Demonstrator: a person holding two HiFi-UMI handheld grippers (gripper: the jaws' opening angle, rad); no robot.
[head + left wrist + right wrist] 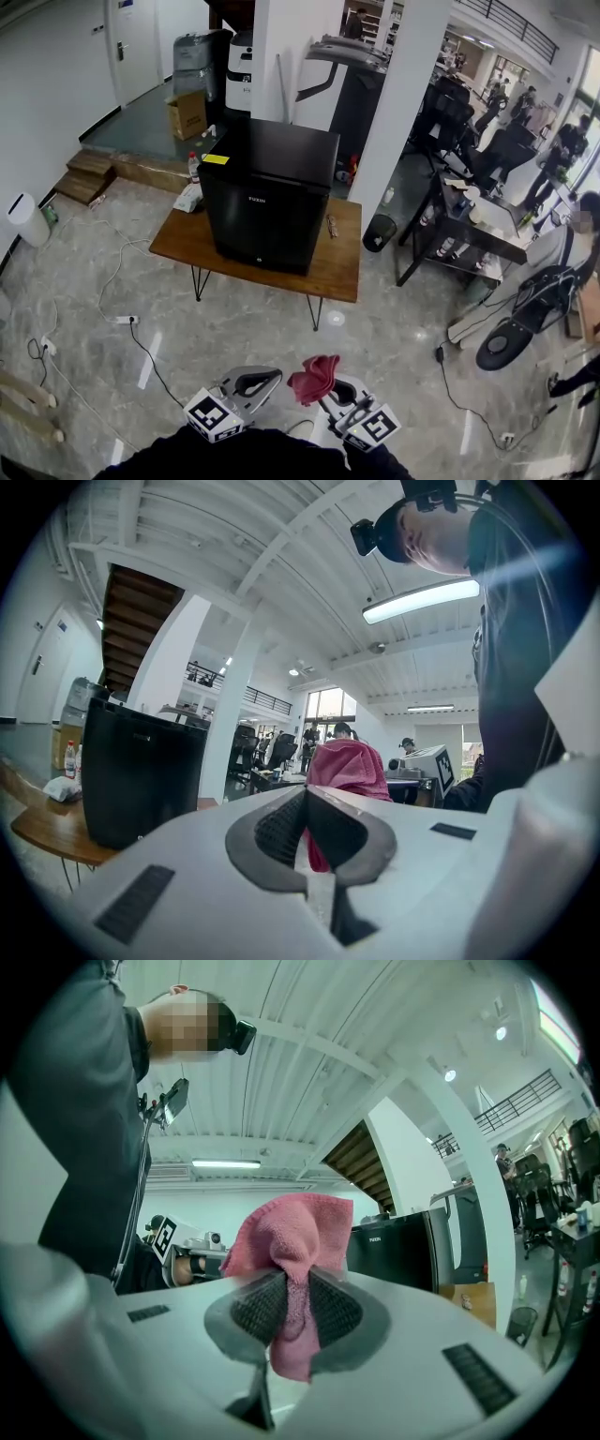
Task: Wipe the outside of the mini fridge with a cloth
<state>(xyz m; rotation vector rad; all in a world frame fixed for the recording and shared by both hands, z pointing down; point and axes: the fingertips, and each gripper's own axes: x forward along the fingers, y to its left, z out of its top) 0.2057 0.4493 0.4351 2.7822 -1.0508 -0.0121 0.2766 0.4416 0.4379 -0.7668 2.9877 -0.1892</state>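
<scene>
A black mini fridge [270,192] stands shut on a low wooden table [341,267] a few steps ahead of me. Both grippers are held low, near my body and far from the fridge. My right gripper [328,390] is shut on a pink cloth [315,377], which bunches up above its fingertips. In the right gripper view the cloth [292,1241] is pinched between the ribbed pads [259,1309], and the fridge [398,1251] shows beyond it. My left gripper [253,382] is shut and holds nothing. The left gripper view shows the cloth [345,764] behind its jaws and the fridge [141,771] at left.
On the table lie a bottle [194,167], a white pack [188,198] and a small object [331,225]. Cables and a power strip [127,320] run over the floor at left. A white pillar [403,103], a black bin [379,232] and desks with people stand right.
</scene>
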